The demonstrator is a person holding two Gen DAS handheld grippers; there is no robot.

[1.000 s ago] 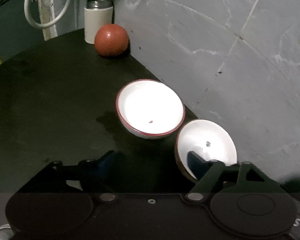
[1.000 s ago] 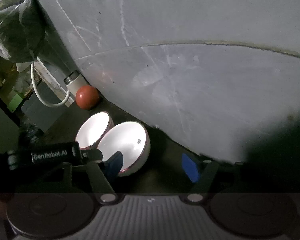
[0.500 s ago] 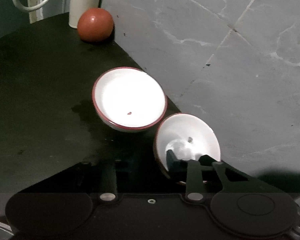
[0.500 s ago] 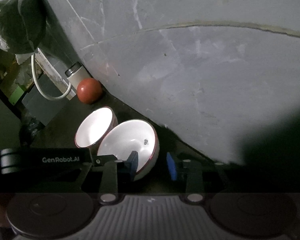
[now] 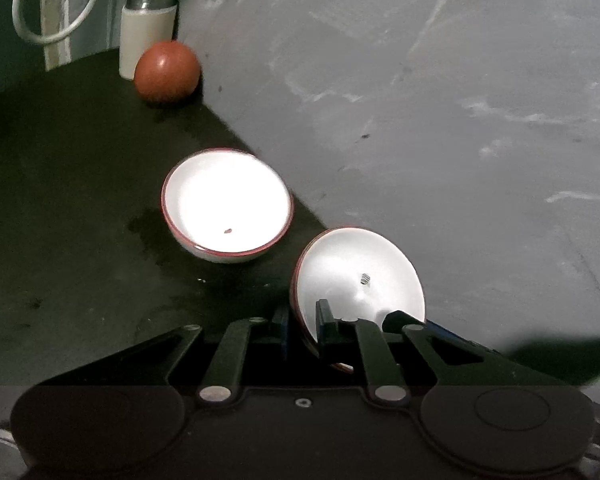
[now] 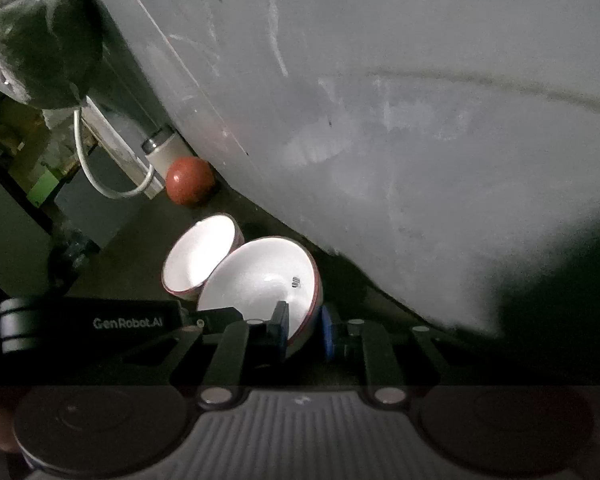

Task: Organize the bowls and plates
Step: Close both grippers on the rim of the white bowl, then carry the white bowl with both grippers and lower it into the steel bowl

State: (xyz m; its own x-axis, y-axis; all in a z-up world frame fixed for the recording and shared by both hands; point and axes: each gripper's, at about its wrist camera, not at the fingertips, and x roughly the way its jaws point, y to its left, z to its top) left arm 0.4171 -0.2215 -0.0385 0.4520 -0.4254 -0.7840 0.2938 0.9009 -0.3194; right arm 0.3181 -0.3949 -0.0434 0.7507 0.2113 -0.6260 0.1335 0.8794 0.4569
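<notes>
Left wrist view: left claw (image 5: 302,330) is pinching the rim of the tilted bowl (image 5: 360,276), one finger inside and one outside
Right wrist view: right claw (image 6: 304,330) is closing on the same tilted bowl (image 6: 260,280), its fingers sitting either side of the near wall
Second bowl (image 5: 226,206): sitting upright on the dark surface (image 5: 60,200), ahead and left of the left claw
Red ball (image 5: 167,71): resting far ahead by the wall, beside a white canister (image 5: 147,32)

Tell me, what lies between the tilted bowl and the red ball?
The other bowl stands between the tilted bowl and the red ball, by the wall; the left wrist view shows it.
</notes>
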